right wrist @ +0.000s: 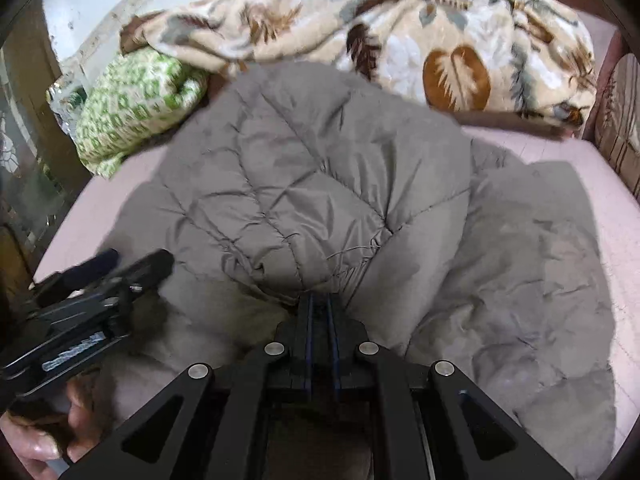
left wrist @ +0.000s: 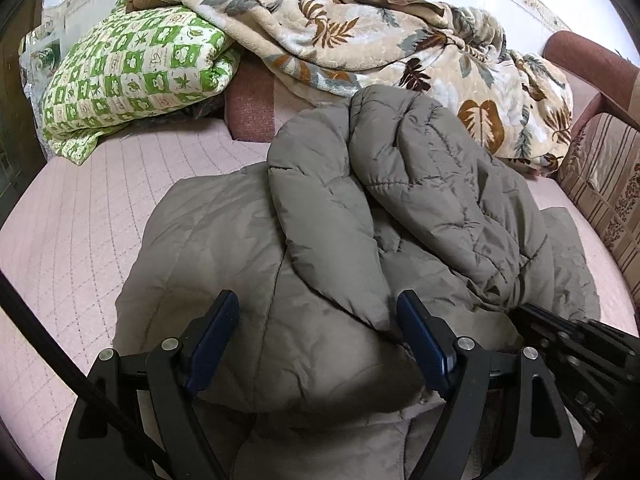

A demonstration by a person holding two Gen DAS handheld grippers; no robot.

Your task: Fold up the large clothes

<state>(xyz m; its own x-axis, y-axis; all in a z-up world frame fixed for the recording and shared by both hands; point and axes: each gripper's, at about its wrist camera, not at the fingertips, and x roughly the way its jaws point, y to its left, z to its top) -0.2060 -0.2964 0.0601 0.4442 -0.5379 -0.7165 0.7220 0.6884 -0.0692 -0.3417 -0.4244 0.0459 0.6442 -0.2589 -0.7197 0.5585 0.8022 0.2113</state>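
- On the pink quilted bed cover [left wrist: 100, 208], which fills the lower half of both views, a grey padded coat [left wrist: 320, 240] lies spread at the centre, one puffy part doubled back over its body.
- Behind it, from eleven to two o'clock, a leaf-print blanket [left wrist: 360, 40] is heaped against the wall; a green checked quilt [left wrist: 128, 72] sits folded at ten o'clock; a striped cushion [left wrist: 600, 184] stands at three o'clock.
- The coat looks soft and bulky and probably light for its size; its smooth shell may slip between pads, and the filling will spring back, so folds want pressing flat.
- The folded-over section [right wrist: 320, 168] rises at twelve o'clock in the right wrist view, stitching puckered where it narrows down to the fingers.
- The right gripper [right wrist: 320, 304], at six o'clock, has its jaws nearly together on a thin pinch of that section; motion blur makes it hard to say how firm the hold is.
- The left gripper [left wrist: 318, 320] hangs above the coat's near edge with its jaws wide and nothing between them, though the tip of a padded lobe lies just beside its right finger.
- A good hold would be a seam or hem, where the fabric is flat and stitched, rather than a fat padded channel.
- A hand [right wrist: 52, 432] on the left tool's handle shows at eight o'clock.
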